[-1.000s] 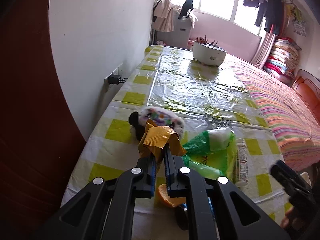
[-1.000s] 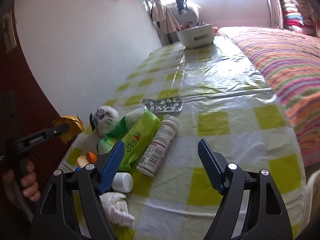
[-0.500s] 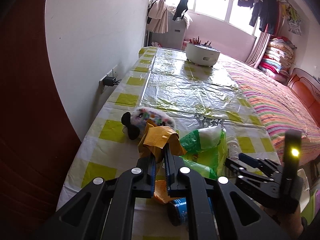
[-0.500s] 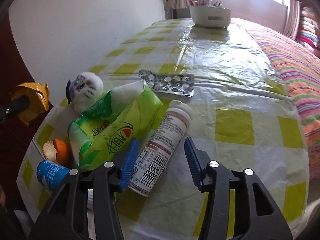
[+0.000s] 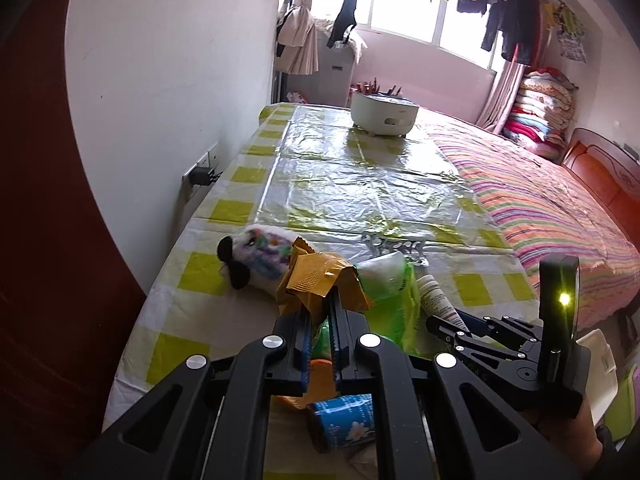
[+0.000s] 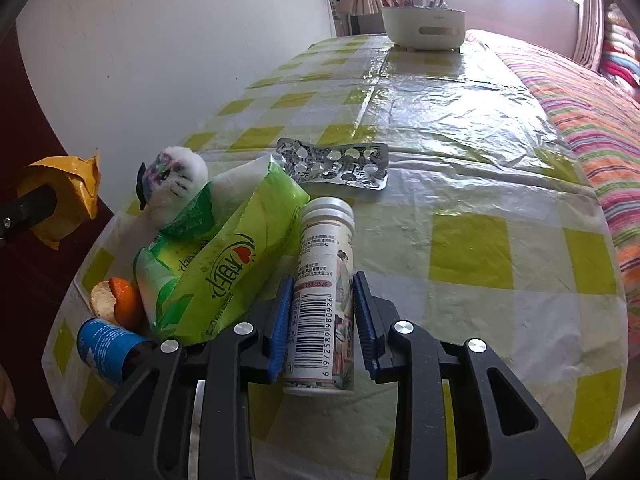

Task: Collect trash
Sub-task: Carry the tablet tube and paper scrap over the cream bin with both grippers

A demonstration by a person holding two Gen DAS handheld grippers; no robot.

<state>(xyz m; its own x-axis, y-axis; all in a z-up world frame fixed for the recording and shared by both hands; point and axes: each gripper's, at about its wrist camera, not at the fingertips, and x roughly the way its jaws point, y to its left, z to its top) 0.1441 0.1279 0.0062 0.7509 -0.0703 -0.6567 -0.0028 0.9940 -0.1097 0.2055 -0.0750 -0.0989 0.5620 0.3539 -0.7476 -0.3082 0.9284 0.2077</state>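
My left gripper (image 5: 320, 308) is shut on a crumpled yellow wrapper (image 5: 316, 276), held just above the near end of the table; the same yellow wrapper (image 6: 60, 196) shows at the left edge of the right wrist view. A white tablet tube (image 6: 326, 272) with a barcode lies on the checked tablecloth (image 6: 472, 256). My right gripper (image 6: 322, 300) straddles its lower half. The jaws are closing, and both blue pads (image 6: 282, 312) sit against the tube's sides. The left wrist view shows the right gripper (image 5: 452, 326) low on the right, on the tube (image 5: 436, 300).
Left of the tube lie a green tissue pack (image 6: 224, 264), a plush toy (image 6: 176, 176), orange peel (image 6: 120, 300) and a blue cup (image 6: 104, 344). A foil blister pack (image 6: 336, 164) lies beyond. A white pot (image 6: 424, 28) stands at the far end. A striped bed (image 6: 592, 120) borders the right.
My right gripper came forward and down over the white tube, and its jaws narrowed from wide apart to the tube's sides. The left gripper, still holding the wrapper, drifted slightly.
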